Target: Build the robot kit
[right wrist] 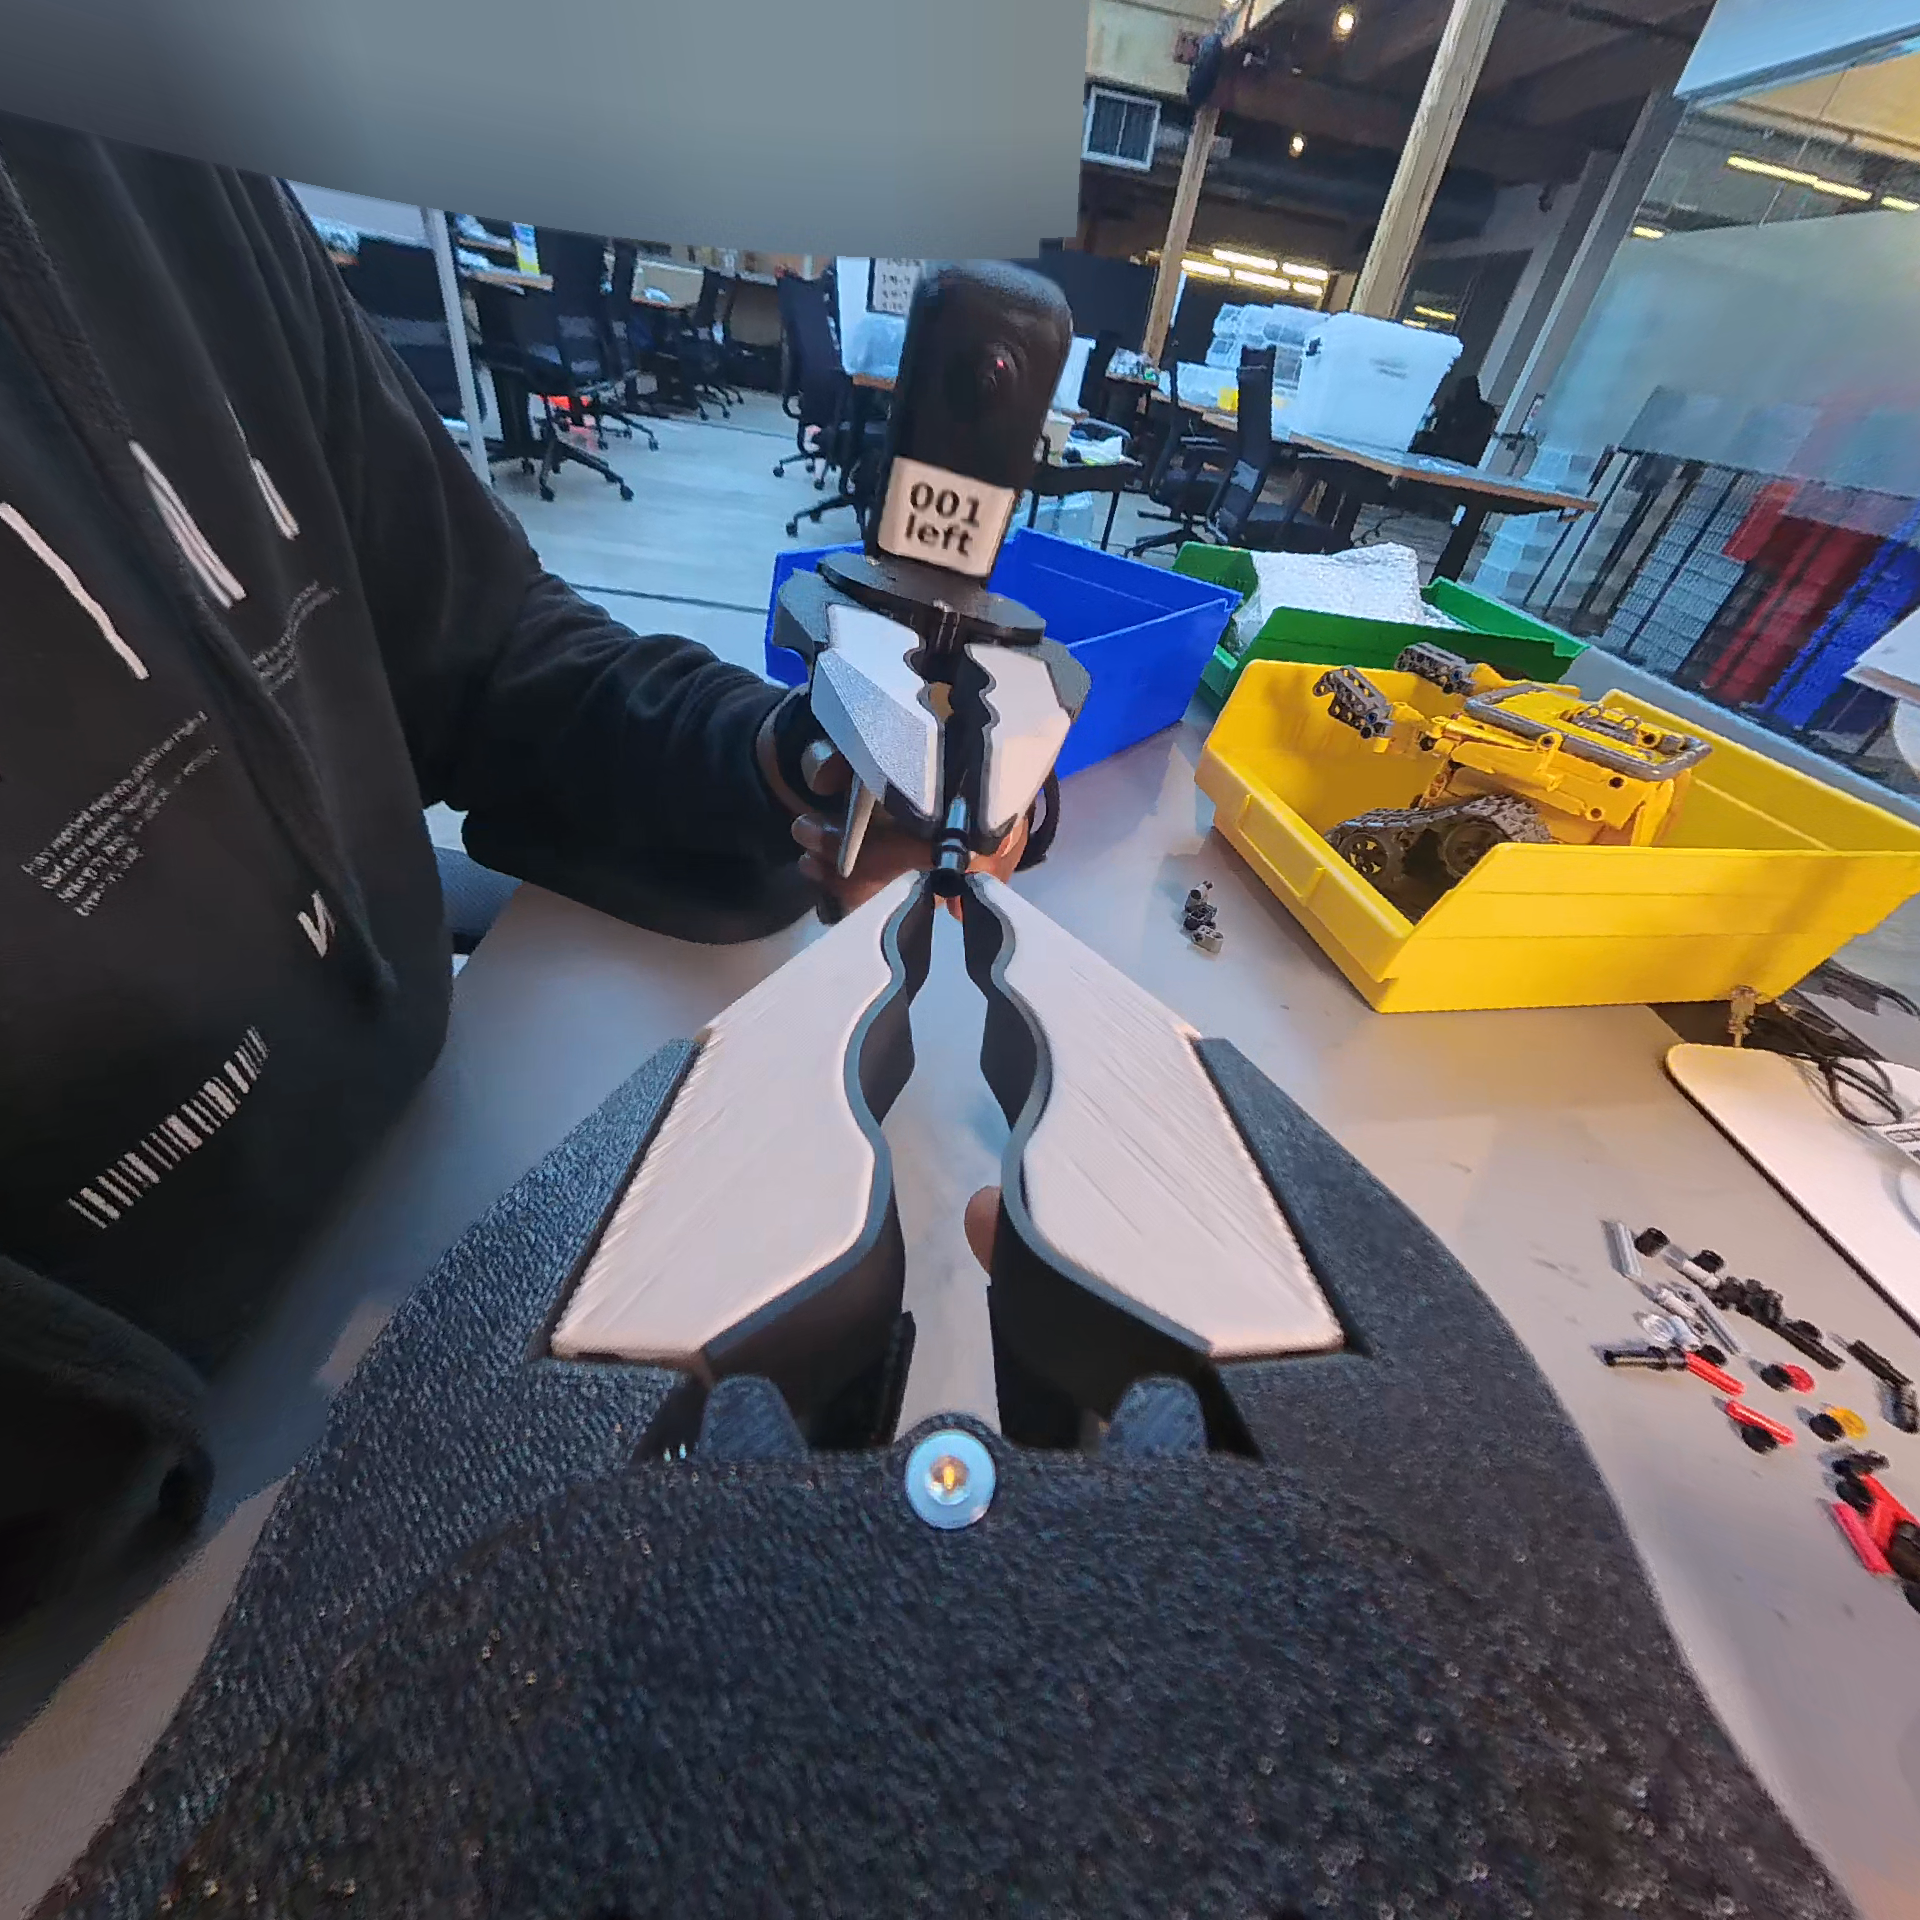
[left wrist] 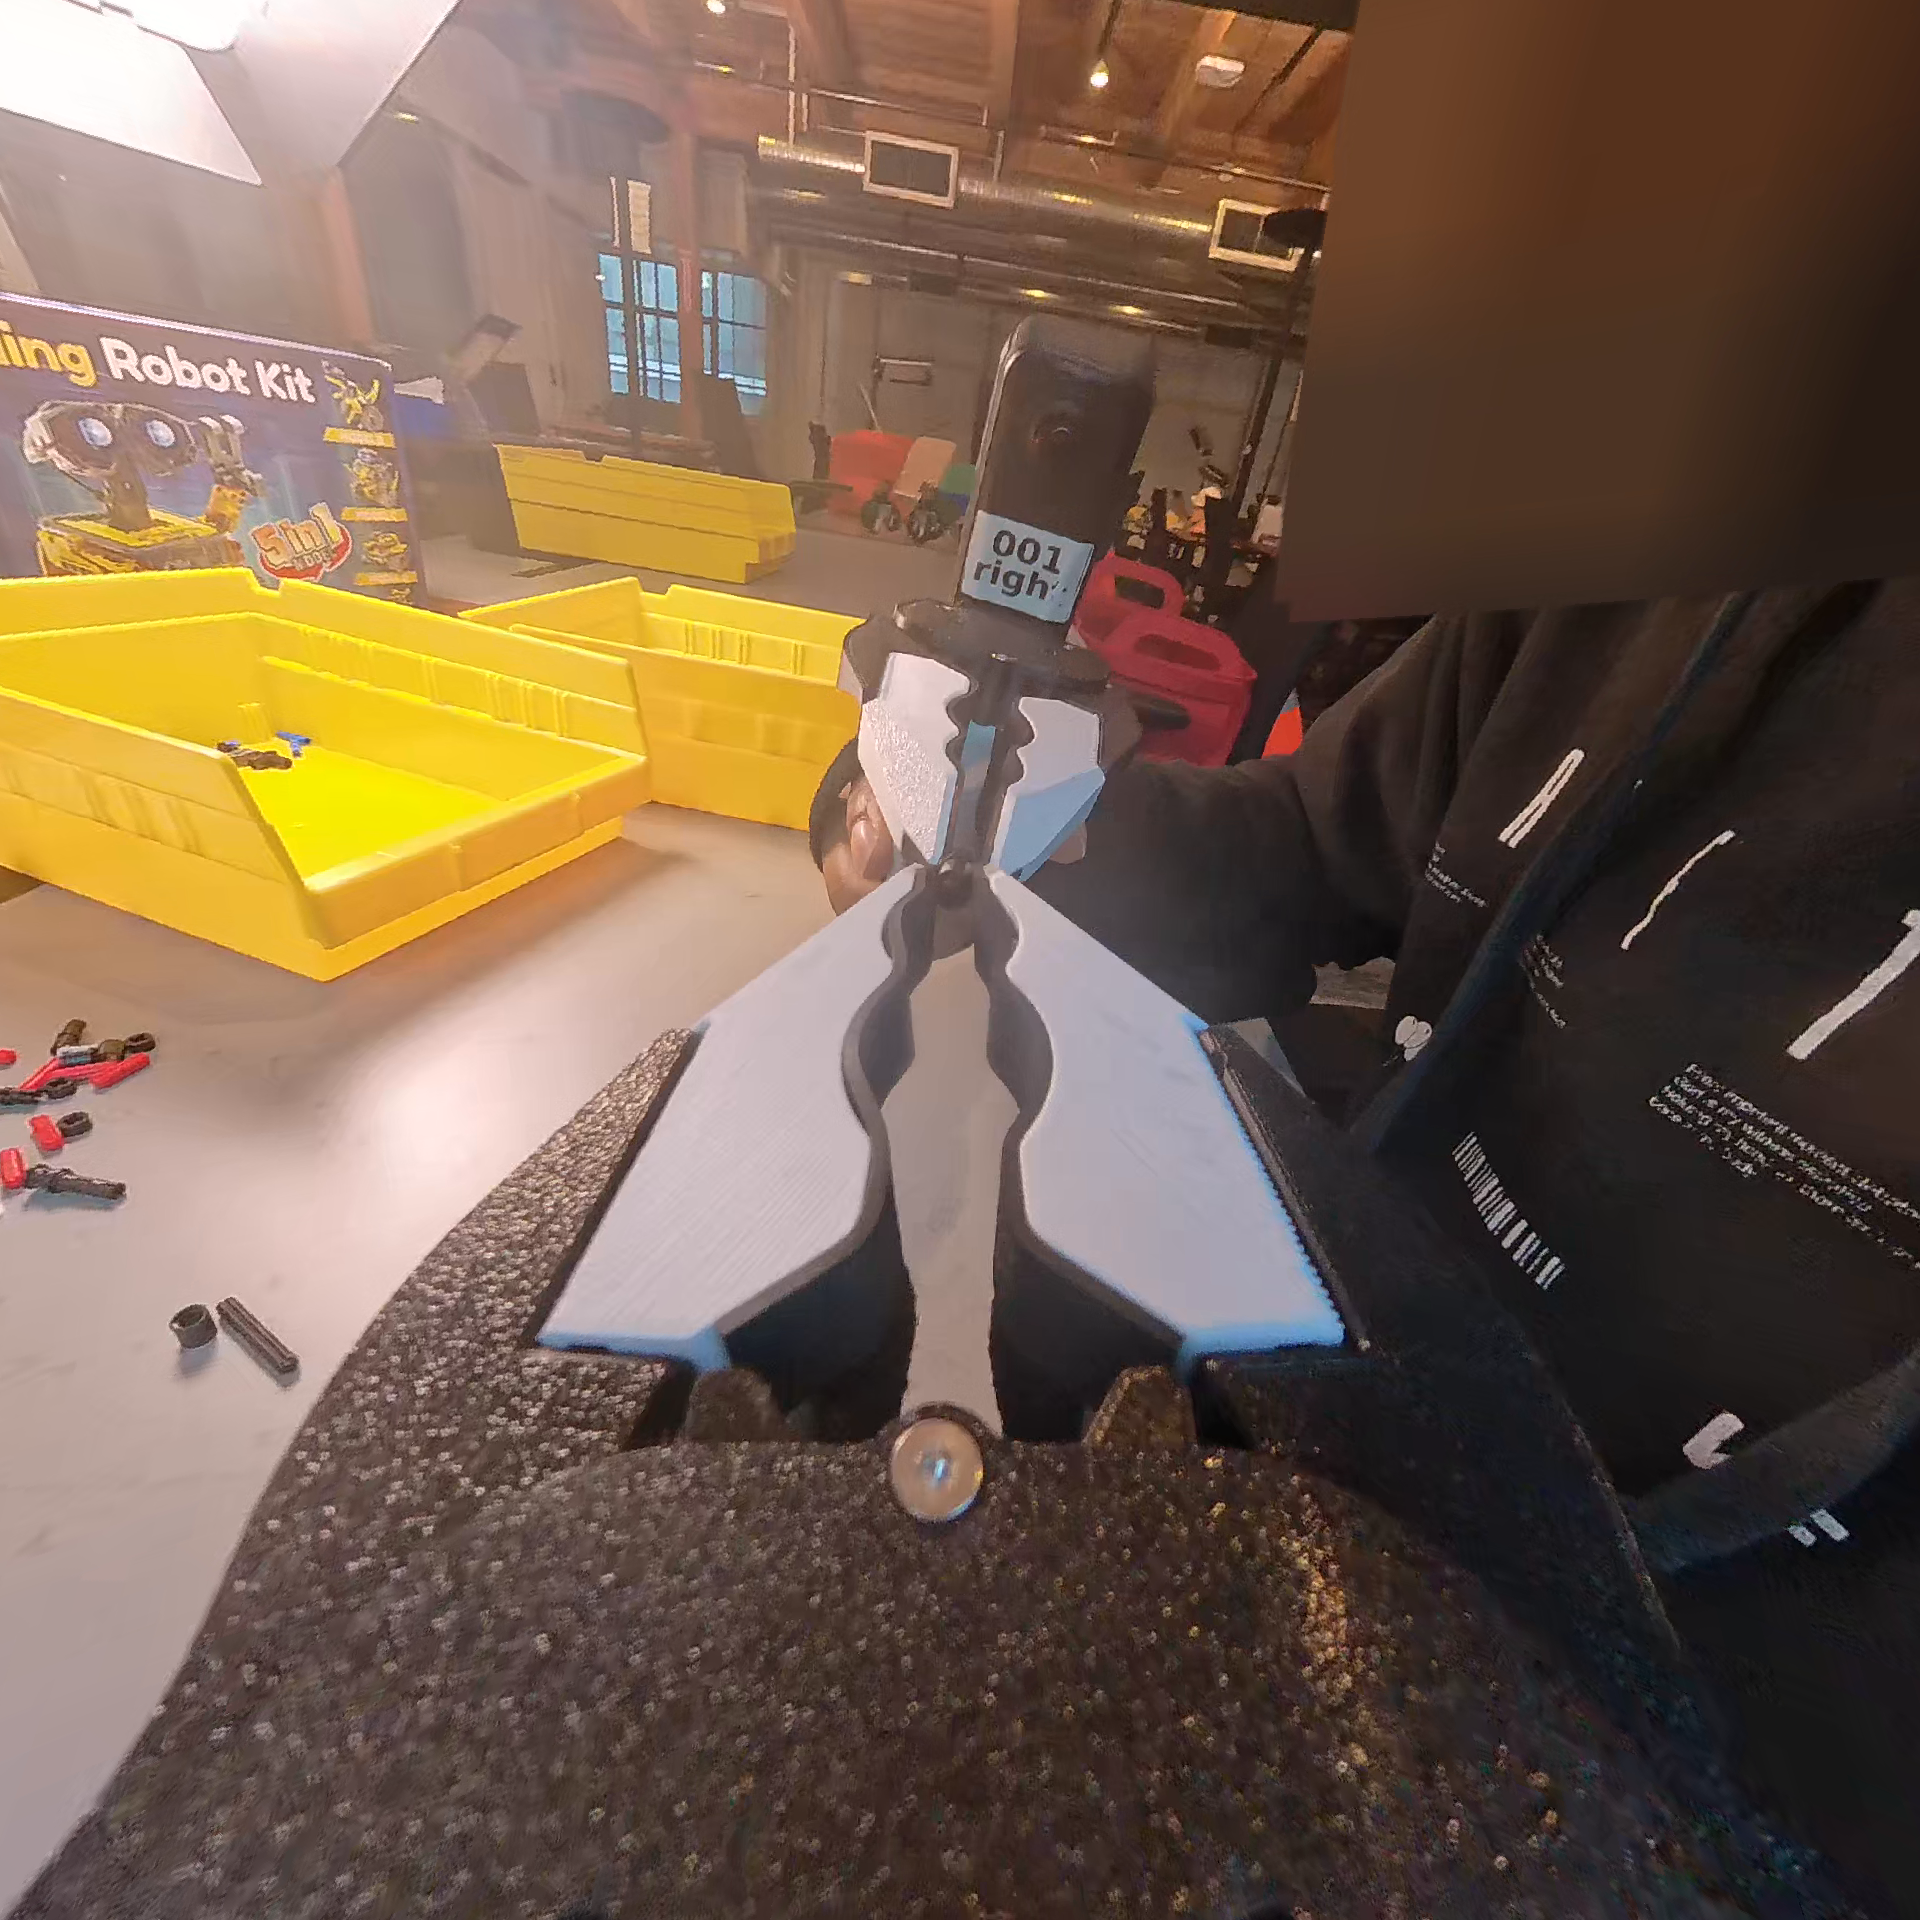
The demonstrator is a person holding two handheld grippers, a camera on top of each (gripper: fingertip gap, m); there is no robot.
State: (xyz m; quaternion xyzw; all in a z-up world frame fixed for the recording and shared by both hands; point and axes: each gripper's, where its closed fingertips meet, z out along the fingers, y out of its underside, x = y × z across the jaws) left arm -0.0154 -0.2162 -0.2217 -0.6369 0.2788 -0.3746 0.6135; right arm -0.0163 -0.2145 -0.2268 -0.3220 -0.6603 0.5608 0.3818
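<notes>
At frame centre, your left gripper and right gripper meet tip-to-tip, each pinching one end of a black pin, steadying it between them.

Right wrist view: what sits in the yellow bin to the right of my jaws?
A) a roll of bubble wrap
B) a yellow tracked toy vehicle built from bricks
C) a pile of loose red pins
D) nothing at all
B: the yellow bin holds a built yellow tracked vehicle with grey treads; the loose red and black parts lie out on the table instead.
</notes>
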